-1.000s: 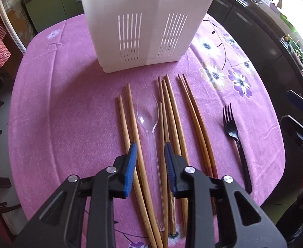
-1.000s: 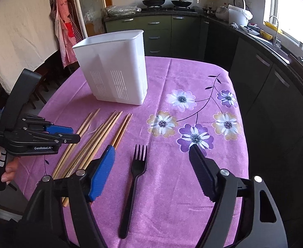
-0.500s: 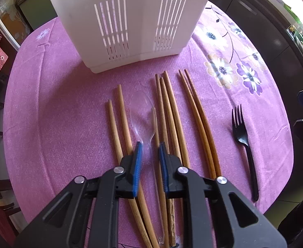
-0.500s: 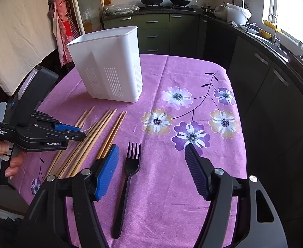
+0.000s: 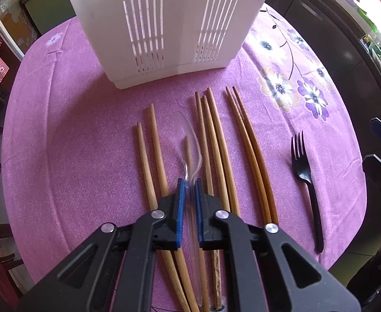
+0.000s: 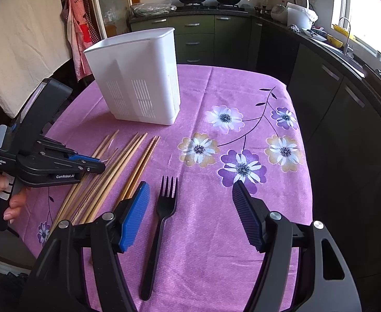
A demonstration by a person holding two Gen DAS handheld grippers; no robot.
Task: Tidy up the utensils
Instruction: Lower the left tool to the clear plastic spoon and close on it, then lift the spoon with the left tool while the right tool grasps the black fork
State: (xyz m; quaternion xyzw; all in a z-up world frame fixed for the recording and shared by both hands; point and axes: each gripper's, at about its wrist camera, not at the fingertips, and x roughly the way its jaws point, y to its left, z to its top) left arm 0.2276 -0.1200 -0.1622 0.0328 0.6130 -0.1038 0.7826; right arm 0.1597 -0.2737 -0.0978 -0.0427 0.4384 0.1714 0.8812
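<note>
Left wrist: my left gripper [image 5: 188, 184] pinches the spoon [image 5: 190, 140] handle, bowl pointing ahead toward the holder [image 5: 169, 26]; right gripper [image 6: 190, 205] spread.

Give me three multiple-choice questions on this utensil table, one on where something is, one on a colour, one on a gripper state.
1. Where does the black plastic fork lie?
A. right of the wooden chopsticks
B. inside the white slotted plastic holder
C. left of the chopsticks

2. What colour is the tablecloth?
A. green
B. purple
C. white

3. What is the left gripper doing?
A. wide open
B. gripping the fork
C. closed on the clear plastic spoon

Answers: 1 A, the fork lies alone on the right; 2 B, purple with flowers; 3 C, its fingers pinch the spoon's handle.
</note>
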